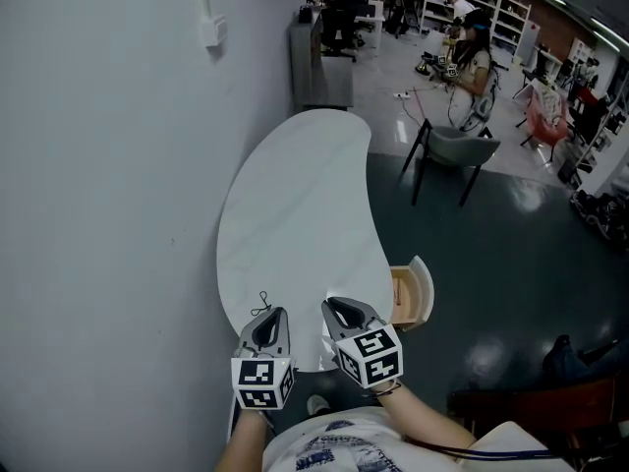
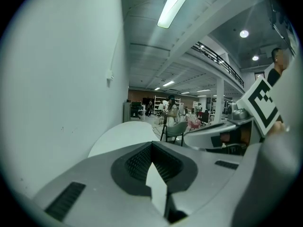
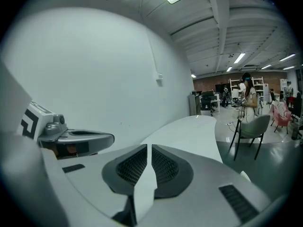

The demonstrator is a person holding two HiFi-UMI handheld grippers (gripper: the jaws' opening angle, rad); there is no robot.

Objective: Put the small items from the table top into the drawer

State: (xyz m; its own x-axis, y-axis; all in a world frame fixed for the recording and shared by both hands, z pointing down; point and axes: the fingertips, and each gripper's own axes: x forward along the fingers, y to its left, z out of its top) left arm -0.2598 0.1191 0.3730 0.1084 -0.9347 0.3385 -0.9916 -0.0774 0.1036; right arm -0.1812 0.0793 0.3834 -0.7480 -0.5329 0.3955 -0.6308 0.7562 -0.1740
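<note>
Showing the near end of a curved white table (image 1: 295, 195) set against a pale wall (image 1: 118, 165), as seen from the head view. No small item can be made out anywhere on the table top, in this view or in either gripper view, where the same table (image 2: 123, 134) (image 3: 189, 131) runs bare toward the far room.

The drawer (image 1: 423, 285) stands pulled out at the table's right edge, beside the right gripper. Its wooden inside is partly in sight, but what lies in it is too small to tell.

The left gripper (image 1: 272, 321) and the right gripper (image 1: 339, 311) hover side by side over the near rim of the table, both pointing along it and neither touching anything.

The left gripper (image 2: 151, 148) has its jaws closed tip to tip and holds nothing. The right gripper (image 3: 147, 148) has its jaws almost together, with a thin slit between them and nothing in it.

Judged from this layout, the clearing of the table top appears complete or close to it. What seems left is to confirm the drawer's contents and perhaps to push the drawer in, though the task does not ask for that.
</note>
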